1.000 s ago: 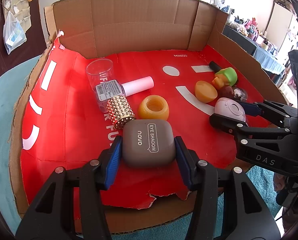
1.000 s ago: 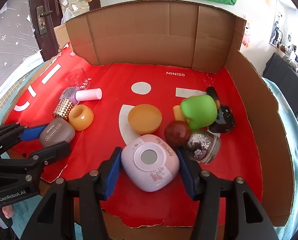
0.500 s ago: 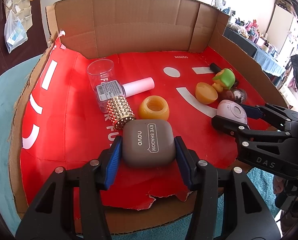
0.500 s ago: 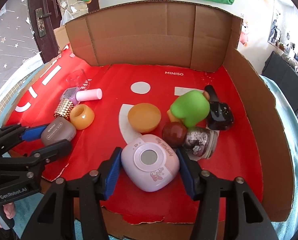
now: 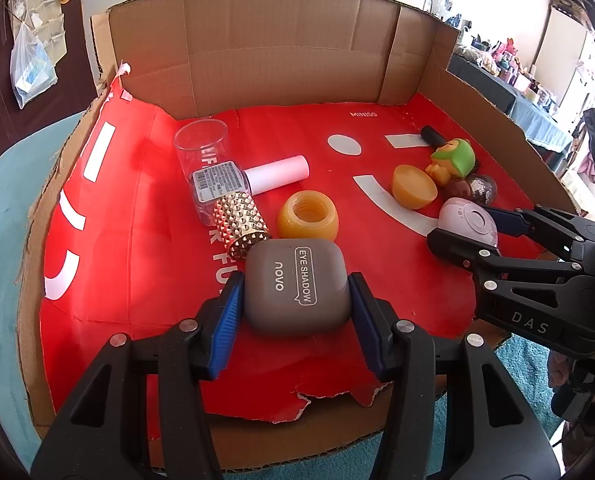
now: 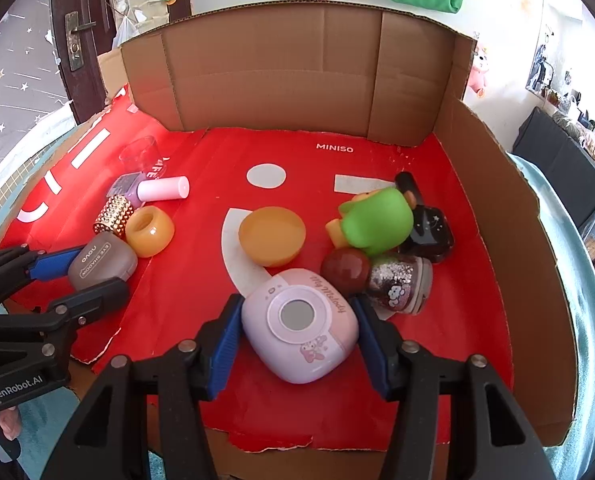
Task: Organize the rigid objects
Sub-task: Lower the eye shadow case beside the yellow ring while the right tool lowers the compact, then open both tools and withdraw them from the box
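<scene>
We have the left gripper [image 5: 295, 308] clamped on the grey eye-shadow case [image 5: 296, 285], both blue pads pressed to its sides, low in the cardboard tray [image 5: 257, 60] on the red liner [image 5: 137, 272]. From the case, the gold studded cap [image 5: 241, 229] touches it at 11 o'clock and the amber ring [image 5: 308, 217] sits just beside it at 12. Beyond the cap we see a small bottle with a pink cap [image 5: 253, 178] lying flat, and a clear cup [image 5: 202, 148] behind that.

Over on the other side, our right gripper [image 6: 297, 330] is closed on the pink My Melody case [image 6: 299, 326], pads tight against both flanks. From that case, the orange bowl [image 6: 272, 236] lies at 11 o'clock, the dark red ball [image 6: 346, 270] touches it at 1 o'clock, and the glitter jar [image 6: 399, 286] leans just beside it at 2 o'clock. The green toy figure [image 6: 377, 220] rests above the ball, against a black bottle [image 6: 427, 224].
</scene>
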The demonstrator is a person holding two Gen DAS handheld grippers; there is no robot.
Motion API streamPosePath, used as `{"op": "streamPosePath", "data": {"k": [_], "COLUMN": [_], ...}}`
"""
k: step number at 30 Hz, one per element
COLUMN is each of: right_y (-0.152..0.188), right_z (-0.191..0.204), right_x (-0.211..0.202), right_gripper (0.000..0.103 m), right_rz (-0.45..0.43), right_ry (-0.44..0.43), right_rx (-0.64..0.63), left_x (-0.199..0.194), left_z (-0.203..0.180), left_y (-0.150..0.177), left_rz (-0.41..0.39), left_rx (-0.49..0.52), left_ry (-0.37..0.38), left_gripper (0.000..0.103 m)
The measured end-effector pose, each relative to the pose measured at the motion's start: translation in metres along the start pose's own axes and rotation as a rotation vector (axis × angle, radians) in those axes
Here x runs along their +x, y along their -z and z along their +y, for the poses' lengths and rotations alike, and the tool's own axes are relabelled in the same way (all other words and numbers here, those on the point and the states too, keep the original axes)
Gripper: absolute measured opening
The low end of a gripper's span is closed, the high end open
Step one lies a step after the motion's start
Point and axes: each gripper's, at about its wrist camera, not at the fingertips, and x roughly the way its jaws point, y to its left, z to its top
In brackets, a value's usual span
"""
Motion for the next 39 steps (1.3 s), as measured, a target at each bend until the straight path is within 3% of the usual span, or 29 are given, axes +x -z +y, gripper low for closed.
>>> {"op": "streamPosePath", "data": {"k": [22, 27, 39], "right_y": [0.0005, 0.0006, 0.001], "right_z": [0.0016, 0.0015, 0.0035], "right_x": [-0.0004, -0.0005, -0.008], "right_gripper": [0.057, 0.057, 0.06], "right_rz": [-0.003, -0.003, -0.024], "right_ry": [0.005, 0.005, 0.005], "right_rx": [-0.006, -0.004, -0.006], "left_x": [0.0018, 0.0022, -0.0002], "left_z": [0.0013, 0.0008, 0.0025], "left_y": [-0.0008, -0.0007, 0.0012], "left_rz": [-0.008, -0.006, -0.004], "left_rx": [-0.007, 0.0, -0.008], "left_ry": [-0.014, -0.026, -0.038], "left_gripper": [0.051, 0.061, 0.068]}}
